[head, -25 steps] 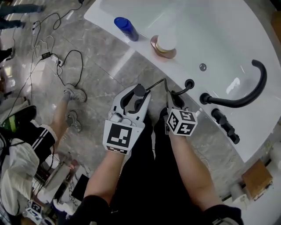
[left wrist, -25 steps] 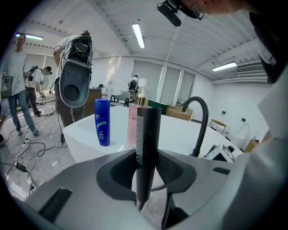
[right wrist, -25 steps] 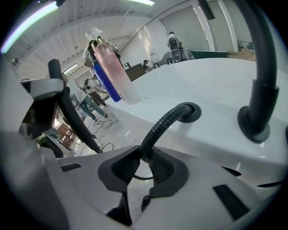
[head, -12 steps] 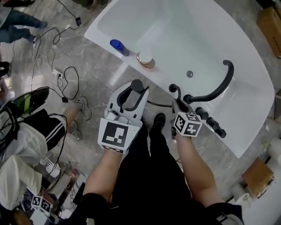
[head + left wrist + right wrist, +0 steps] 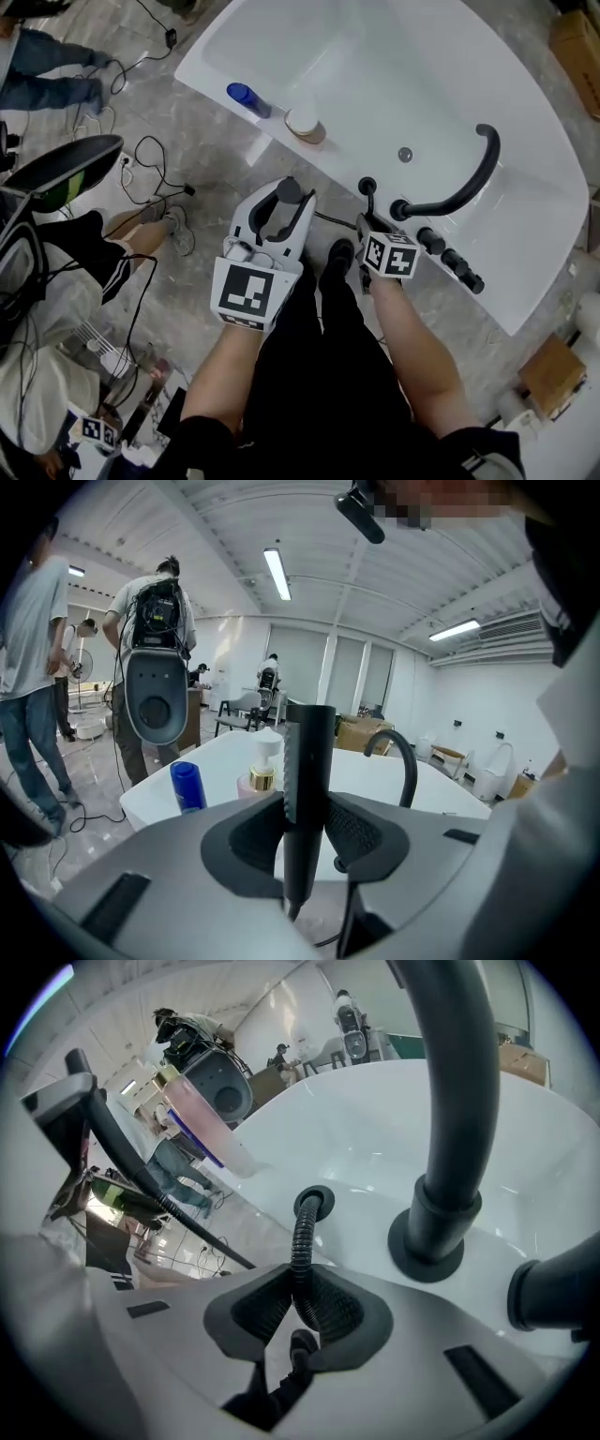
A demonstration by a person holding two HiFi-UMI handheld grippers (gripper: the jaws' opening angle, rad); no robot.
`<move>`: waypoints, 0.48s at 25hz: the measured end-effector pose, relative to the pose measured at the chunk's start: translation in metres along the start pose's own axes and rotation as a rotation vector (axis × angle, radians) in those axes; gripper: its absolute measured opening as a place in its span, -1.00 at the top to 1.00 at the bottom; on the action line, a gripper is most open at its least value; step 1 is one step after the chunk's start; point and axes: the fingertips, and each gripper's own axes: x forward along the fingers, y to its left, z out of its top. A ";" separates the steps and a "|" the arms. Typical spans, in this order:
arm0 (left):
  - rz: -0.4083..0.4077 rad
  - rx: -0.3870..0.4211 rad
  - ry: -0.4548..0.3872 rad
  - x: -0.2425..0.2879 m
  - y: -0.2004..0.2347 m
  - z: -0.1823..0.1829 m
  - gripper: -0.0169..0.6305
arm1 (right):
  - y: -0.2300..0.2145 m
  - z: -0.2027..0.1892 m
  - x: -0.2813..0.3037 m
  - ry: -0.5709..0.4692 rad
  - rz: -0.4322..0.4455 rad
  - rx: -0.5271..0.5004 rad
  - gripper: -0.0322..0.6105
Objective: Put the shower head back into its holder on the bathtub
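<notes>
**Bright, even light; strong fisheye in the gripper views**

Ceiling strip lights [image 5: 277,572] fill the room with cool white light. The white bathtub [image 5: 422,75] carries soft glare, and the marble floor [image 5: 206,150] reflects pale streaks. Shadows are faint. Both gripper views bend hard and darken at the corners.

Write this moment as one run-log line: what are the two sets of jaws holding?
left gripper: jaws shut on shower head | right gripper: jaws shut on hose | shower head: beside bathtub, not yet seated
</notes>
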 end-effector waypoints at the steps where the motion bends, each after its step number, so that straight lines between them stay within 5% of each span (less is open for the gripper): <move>1: 0.002 -0.006 -0.003 0.000 0.000 0.000 0.51 | 0.000 0.005 0.000 -0.005 0.001 -0.003 0.67; 12: -0.001 0.005 0.005 0.006 -0.001 0.004 0.51 | 0.004 0.059 -0.005 -0.057 -0.051 -0.127 0.67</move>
